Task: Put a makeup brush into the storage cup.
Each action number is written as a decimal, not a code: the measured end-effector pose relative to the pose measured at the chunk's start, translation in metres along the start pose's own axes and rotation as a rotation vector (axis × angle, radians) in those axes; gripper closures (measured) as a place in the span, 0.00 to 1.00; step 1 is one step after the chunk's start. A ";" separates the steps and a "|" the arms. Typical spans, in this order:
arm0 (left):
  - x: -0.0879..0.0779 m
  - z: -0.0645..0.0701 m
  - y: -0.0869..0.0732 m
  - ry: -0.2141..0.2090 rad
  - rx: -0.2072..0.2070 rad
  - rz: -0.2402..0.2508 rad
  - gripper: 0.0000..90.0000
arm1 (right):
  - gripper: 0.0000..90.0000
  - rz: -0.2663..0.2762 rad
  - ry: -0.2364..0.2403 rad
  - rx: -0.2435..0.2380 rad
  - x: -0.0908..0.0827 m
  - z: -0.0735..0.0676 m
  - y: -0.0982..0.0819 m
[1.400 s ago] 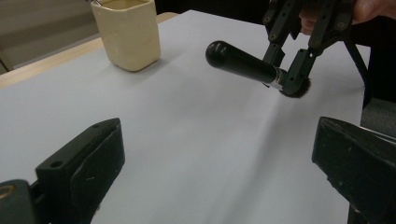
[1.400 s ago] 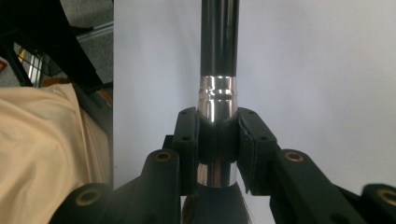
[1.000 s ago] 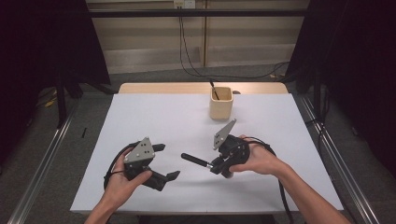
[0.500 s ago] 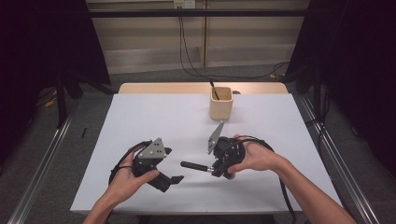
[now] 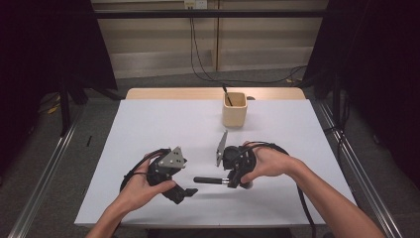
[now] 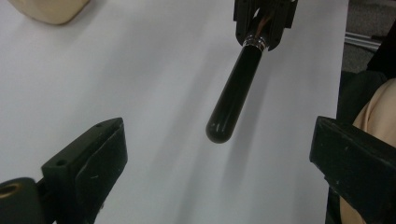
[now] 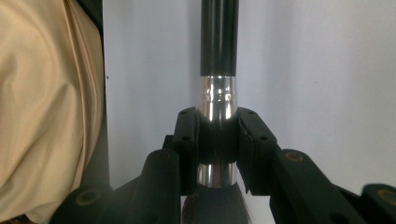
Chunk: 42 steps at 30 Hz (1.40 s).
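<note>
On the brush point(image 7: 218, 100), no writing is readable.

A white tabletop point(image 5: 163, 124) with a wooden far edge stands on a grey floor point(image 5: 44, 148). At 12 o'clock a pale panelled wall point(image 5: 267, 39) carries hanging cables point(image 5: 198, 59). Black curtains point(image 5: 49, 44) hang at 10 and 2 o'clock.

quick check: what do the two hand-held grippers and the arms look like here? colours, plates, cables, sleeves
Both the left hand-held gripper and the right hand-held gripper are black, each topped by a grey three-cornered plate with small holes. A black cable trails back from each. The jaws are blocky, matte black, with small screw holes. The forearms are bare, no sleeves or gloves.
</note>
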<state>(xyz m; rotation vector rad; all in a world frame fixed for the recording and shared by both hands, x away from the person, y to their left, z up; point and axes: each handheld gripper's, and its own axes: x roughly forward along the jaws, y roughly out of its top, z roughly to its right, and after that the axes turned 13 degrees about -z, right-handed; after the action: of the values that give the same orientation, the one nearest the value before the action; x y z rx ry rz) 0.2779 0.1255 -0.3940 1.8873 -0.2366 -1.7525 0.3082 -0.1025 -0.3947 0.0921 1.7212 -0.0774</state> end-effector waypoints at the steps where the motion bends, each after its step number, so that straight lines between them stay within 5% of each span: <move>1: 0.001 0.001 0.001 0.008 0.006 -0.011 0.05 | 0.79 0.001 0.000 -0.005 -0.001 0.000 0.001; 3: 0.004 0.003 0.006 -0.022 0.038 -0.074 0.04 | 0.79 -0.008 0.005 -0.019 -0.001 -0.001 0.005; 10: 0.008 -0.003 0.011 -0.055 0.020 -0.160 0.05 | 0.79 -0.032 0.005 -0.033 0.003 -0.001 0.009; 16: 0.009 -0.010 0.014 -0.074 0.007 -0.164 0.09 | 0.79 -0.019 0.032 -0.027 0.003 0.002 0.009; 18: 0.012 -0.010 0.016 -0.120 0.070 -0.166 0.09 | 0.79 -0.019 0.027 -0.035 0.004 0.002 0.011; 23: 0.019 -0.007 0.018 -0.099 0.086 -0.195 0.09 | 0.79 -0.016 0.025 -0.042 0.005 0.002 0.012; 42: 0.028 -0.009 0.026 -0.113 0.084 -0.218 0.51 | 0.79 0.010 -0.001 -0.051 0.003 0.001 0.013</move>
<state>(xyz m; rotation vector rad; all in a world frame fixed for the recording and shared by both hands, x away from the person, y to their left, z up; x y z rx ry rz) 0.2967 0.0929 -0.4048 1.9368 -0.1525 -2.0260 0.3099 -0.0897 -0.3975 0.0628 1.7201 -0.0260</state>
